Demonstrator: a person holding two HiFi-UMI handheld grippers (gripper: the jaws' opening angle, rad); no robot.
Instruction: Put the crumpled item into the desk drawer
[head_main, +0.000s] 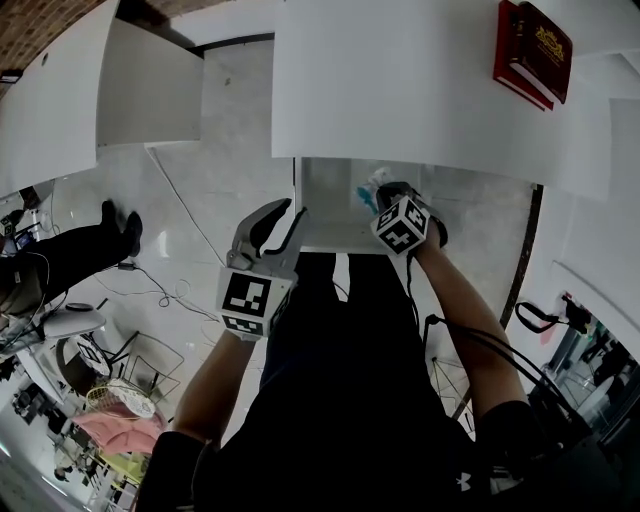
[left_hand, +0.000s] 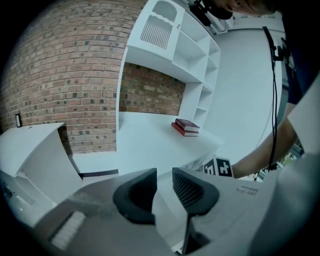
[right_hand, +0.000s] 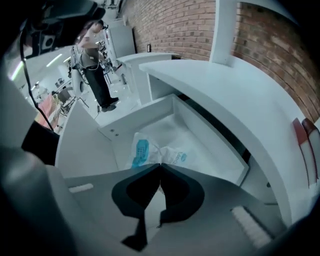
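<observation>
The crumpled item (head_main: 368, 189), a white packet with blue print, hangs over the open desk drawer (head_main: 330, 205). My right gripper (head_main: 384, 192) is shut on it. In the right gripper view the packet (right_hand: 146, 150) sticks out from the closed tips of the right gripper (right_hand: 160, 166), above the white drawer floor (right_hand: 200, 145). My left gripper (head_main: 283, 222) is at the drawer's front left corner. In the left gripper view the left gripper (left_hand: 164, 186) has its jaws closed to a narrow gap on a thin white panel, the drawer's edge (left_hand: 170, 217).
Red books lie on the white desk top (head_main: 400, 80): the books (head_main: 533, 50), (left_hand: 186, 126), (right_hand: 306, 145). A white side unit (head_main: 60, 100) stands to the left. Cables (head_main: 165, 290) trail over the floor. A person (right_hand: 94, 60) stands far behind.
</observation>
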